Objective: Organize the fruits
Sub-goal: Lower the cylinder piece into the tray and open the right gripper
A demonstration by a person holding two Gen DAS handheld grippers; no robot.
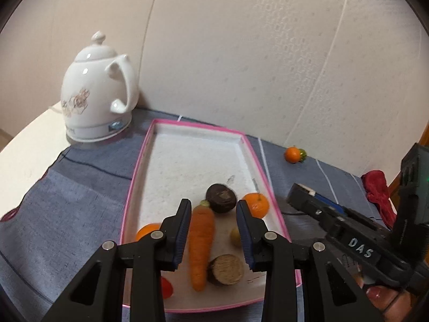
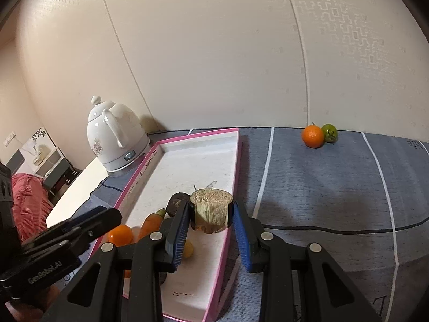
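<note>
Here both tools hover over the near end of the pink-rimmed tray (image 1: 136,166), which gathers the produce: a carrot (image 1: 201,244), a cut brown stump (image 1: 226,268) and small oranges. The left gripper (image 1: 213,209) and right gripper (image 2: 210,209) each stand slightly apart, gripping nothing. An orange (image 2: 313,136) and a green fruit (image 2: 329,132), touching, wait beyond the tray's right rim by the wall, across open cloth.
</note>
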